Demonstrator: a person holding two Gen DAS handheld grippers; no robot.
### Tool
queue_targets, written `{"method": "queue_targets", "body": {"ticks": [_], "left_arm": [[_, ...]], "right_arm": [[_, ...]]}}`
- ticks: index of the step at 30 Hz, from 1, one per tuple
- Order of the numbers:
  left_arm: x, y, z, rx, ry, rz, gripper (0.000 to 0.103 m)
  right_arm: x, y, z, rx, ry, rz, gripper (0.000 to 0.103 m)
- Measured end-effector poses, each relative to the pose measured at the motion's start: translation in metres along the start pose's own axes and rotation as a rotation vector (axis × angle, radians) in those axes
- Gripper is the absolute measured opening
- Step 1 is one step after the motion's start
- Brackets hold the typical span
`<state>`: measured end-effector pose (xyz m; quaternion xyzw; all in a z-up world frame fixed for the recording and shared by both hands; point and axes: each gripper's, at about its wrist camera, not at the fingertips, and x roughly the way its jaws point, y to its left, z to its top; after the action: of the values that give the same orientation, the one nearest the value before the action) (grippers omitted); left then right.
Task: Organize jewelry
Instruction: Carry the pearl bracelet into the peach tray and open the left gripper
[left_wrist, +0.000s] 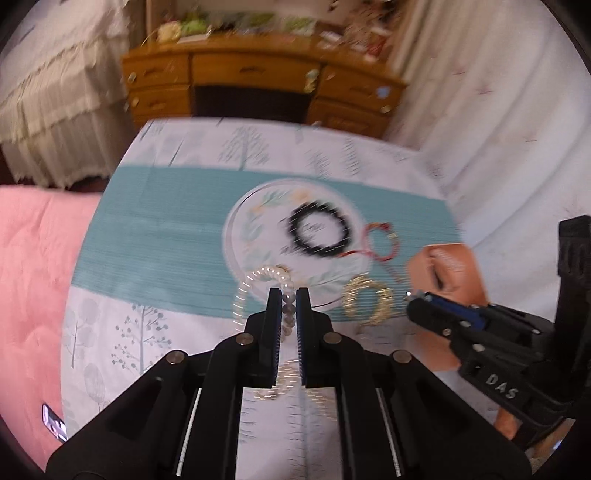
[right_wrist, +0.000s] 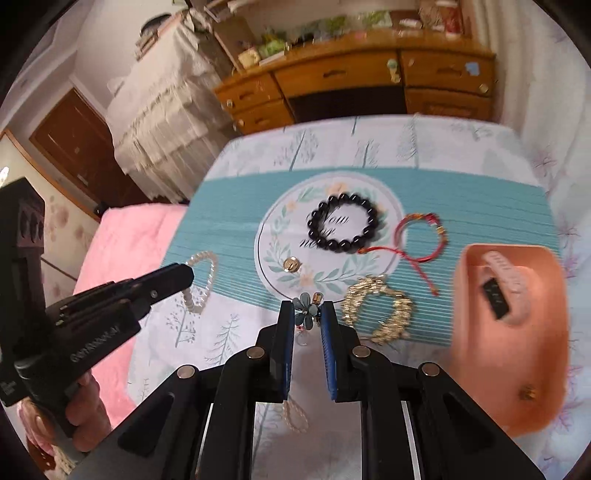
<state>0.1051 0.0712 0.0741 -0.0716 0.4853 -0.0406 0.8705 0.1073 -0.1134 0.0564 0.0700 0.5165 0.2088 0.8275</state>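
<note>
My left gripper (left_wrist: 288, 295) is shut on a white pearl bracelet (left_wrist: 286, 314) and holds it above the cloth; it also shows in the right wrist view (right_wrist: 202, 280). My right gripper (right_wrist: 308, 308) is shut on a blue flower earring (right_wrist: 306, 313). A black bead bracelet (right_wrist: 343, 222) lies on the round print of the tablecloth (right_wrist: 229, 199). A red cord bracelet (right_wrist: 421, 236) and a gold chain bracelet (right_wrist: 380, 310) lie to its right. The orange jewelry box (right_wrist: 517, 369) stands open at the right, with a black piece (right_wrist: 495, 299) inside.
A small gold piece (right_wrist: 291, 264) lies on the round print. A pearl earring (right_wrist: 295, 413) lies on the cloth under my right gripper. A pink quilt (right_wrist: 122, 258) borders the cloth on the left. A wooden desk (right_wrist: 351, 81) stands behind.
</note>
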Motion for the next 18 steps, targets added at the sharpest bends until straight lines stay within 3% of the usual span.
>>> {"method": "queue_targets", "body": {"ticks": [9, 18], "left_arm": [[-0.038, -0.110, 0.006, 0.155, -0.065, -0.100, 0.005], [-0.005, -0.214, -0.006, 0.273, -0.013, -0.148, 0.005]], "right_arm": [[-0.097, -0.056, -0.027, 0.063, -0.138, -0.050, 0.014], [-0.132, -0.143, -0.064, 0.161, -0.132, -0.108, 0.015]]}}
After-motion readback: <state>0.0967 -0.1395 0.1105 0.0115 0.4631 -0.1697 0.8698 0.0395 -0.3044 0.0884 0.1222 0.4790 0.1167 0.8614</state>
